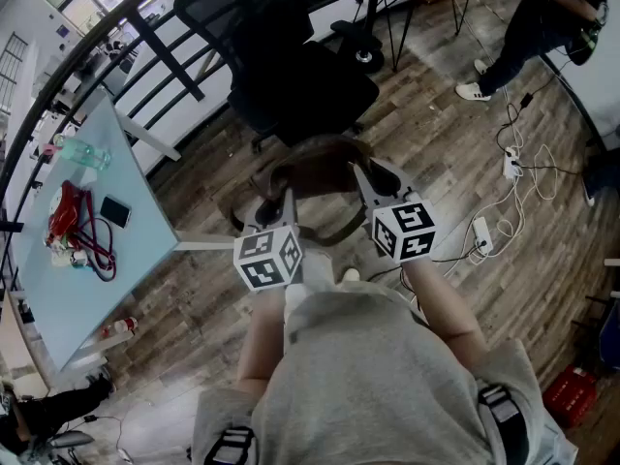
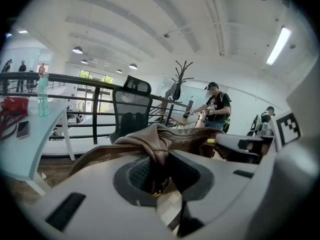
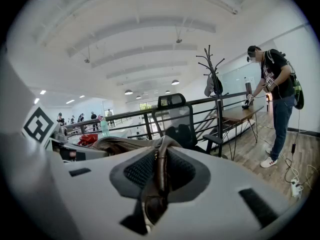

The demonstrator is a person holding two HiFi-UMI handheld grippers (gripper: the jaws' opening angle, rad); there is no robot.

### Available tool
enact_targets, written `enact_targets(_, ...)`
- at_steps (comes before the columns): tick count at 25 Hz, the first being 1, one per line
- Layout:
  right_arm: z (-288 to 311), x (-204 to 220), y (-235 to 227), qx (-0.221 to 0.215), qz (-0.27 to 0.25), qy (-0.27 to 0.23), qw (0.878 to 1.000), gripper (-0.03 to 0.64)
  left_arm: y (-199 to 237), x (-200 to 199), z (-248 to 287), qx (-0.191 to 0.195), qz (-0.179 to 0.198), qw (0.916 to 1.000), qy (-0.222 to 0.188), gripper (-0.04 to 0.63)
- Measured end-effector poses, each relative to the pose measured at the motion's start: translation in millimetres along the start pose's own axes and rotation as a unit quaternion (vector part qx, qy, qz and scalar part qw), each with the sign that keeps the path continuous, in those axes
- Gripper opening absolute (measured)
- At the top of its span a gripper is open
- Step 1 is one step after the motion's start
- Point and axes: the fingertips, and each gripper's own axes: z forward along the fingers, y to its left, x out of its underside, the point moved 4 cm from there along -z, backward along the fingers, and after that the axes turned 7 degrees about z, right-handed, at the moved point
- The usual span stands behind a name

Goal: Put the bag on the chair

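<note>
Before the chair [image 1: 291, 85], hand-held grippers [image 1: 281, 206] [image 1: 373, 180] abreast on bag [image 1: 320, 163]

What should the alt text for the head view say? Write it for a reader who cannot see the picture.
Seen from above, the left gripper and right gripper each clamp a brown bag, holding it in front of a black office chair. A pale table with a bottle and a phone stands at the left.
</note>
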Motion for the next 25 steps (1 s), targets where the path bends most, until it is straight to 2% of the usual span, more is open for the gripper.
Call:
enact_targets(6, -55.1, 11.9, -3.4, -0.011, 0.000, 0.009, 1.000, 0.063, -40.8, 14.5, -31.1, 0.001, 0.002, 1.0000, 0.007, 0.058)
enact_targets(11, -81.0, 21.2, -9.0, -0.010, 0.004, 0.006, 1.000, 0.062, -58.3, 21.9, -42.4, 0.002, 0.004, 1.0000, 0.000, 0.058)
enact_targets(17, -90.3, 18.0, -21.2, -0.018, 0.025, 0.000, 1.000, 0.064, -72.8, 22.5, -43.4, 0.005, 0.010, 0.9999, -0.003, 0.058)
enact_targets(25, -75.8, 19.6, -22.1, -0.024, 0.025, 0.015, 0.999, 0.064, -63.8, 21.6, -32.8, 0.000, -0.003, 1.0000, 0.005, 0.058)
